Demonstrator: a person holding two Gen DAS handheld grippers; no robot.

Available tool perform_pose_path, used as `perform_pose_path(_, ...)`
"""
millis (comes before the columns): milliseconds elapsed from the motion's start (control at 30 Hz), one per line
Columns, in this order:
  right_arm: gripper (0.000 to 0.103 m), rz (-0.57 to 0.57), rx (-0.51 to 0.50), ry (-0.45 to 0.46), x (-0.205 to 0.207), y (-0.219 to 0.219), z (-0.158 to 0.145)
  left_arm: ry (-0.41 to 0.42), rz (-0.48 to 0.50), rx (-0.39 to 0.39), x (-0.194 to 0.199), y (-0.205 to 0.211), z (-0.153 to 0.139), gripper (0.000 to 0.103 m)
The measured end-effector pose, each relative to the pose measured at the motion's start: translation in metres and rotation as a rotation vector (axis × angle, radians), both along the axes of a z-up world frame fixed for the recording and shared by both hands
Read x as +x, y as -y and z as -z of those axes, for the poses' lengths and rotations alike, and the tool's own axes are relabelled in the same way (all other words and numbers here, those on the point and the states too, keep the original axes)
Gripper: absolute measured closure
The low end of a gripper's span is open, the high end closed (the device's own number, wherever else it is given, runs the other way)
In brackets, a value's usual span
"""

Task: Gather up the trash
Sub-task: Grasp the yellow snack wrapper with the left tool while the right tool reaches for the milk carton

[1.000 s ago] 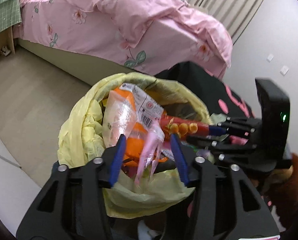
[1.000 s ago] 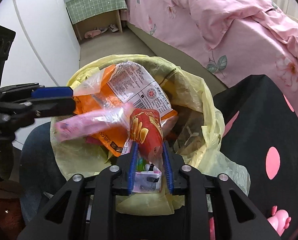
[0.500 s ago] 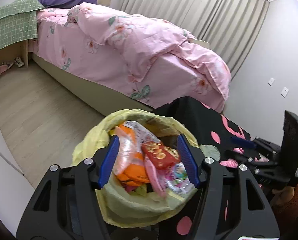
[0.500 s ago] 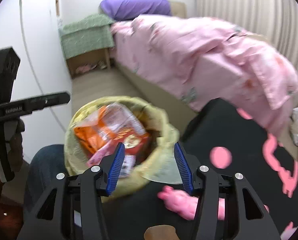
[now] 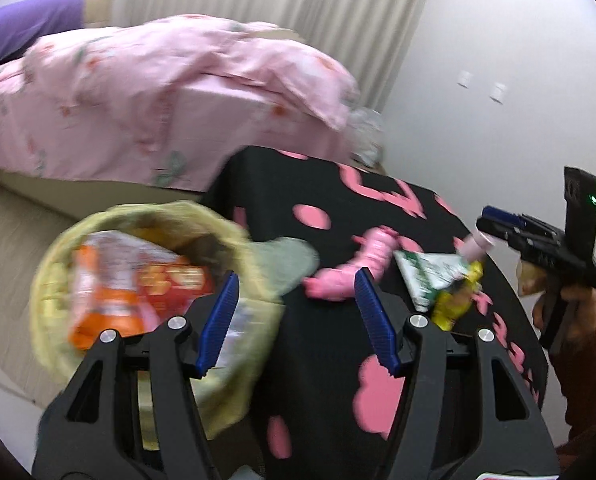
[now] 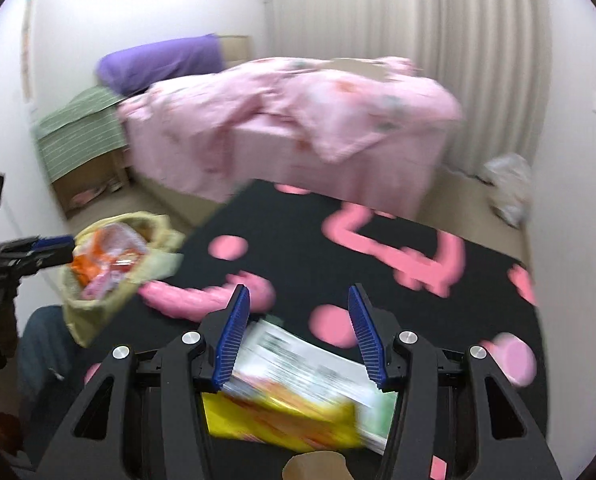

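Left wrist view: a second ago both grippers were down at the yellow-lined bin (image 5: 154,280), each pinching a wrapper over it; now those wrappers lie in the bin, at lower left of the frame, and both tools have swung away to the black table with pink shapes (image 5: 317,184). The left gripper (image 5: 296,322) stands wide with nothing between its blue pads. The right gripper (image 6: 298,330) is likewise spread and empty, hovering over the next pieces: a white-and-green packet (image 6: 317,364) and a yellow wrapper (image 6: 282,420) at the bottom of its frame, blurred by the swing. So one drop looks done and the next pick is about to start.

A pink wrapper (image 5: 353,272) lies on the table just ahead of the left pads, near the bin's rim. A pink-capped bottle (image 5: 477,246) stands by the packet. Behind are the pink bed (image 6: 298,120) and a grey bag (image 6: 509,188) on the floor. Nothing blocks the packets, though they overlap, which I'd guess makes a clean single grab awkward.
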State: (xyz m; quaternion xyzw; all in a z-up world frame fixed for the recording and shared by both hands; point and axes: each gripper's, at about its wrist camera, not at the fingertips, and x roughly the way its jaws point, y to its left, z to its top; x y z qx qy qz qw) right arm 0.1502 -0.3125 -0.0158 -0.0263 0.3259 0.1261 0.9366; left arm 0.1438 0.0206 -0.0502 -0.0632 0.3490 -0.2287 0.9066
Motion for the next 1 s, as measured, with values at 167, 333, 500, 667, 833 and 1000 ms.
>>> perform_pose_path(167, 0.054, 0.079, 0.048, -0.025, -0.027, 0.062, 0.009, -0.007, 0.146, 0.006, -0.005, 0.060, 0.006, 0.046)
perform_pose_path(333, 0.054, 0.129, 0.025, -0.034, -0.056, 0.094, 0.027, 0.009, 0.328, 0.040, -0.012, 0.120, 0.006, 0.046)
perform_pose_path(500, 0.054, 0.189, 0.078, -0.058, -0.078, 0.122, 0.046, 0.070, 0.501, 0.150, -0.008, 0.190, 0.007, 0.046)
perform_pose_path(667, 0.054, 0.132, 0.030, -0.067, -0.075, 0.119, 0.051, -0.031, 0.535, 0.255, 0.011, 0.232, 0.035, 0.047)
perform_pose_path(833, 0.054, -0.037, 0.028, -0.077, -0.034, 0.088, 0.051, -0.126, 0.558, 0.243, -0.007, 0.222, 0.044, 0.076)
perform_pose_path(1000, 0.060, -0.135, 0.055, -0.130, 0.025, 0.061, 0.060, -0.196, 0.514, 0.248, -0.027, 0.200, 0.050, 0.087)
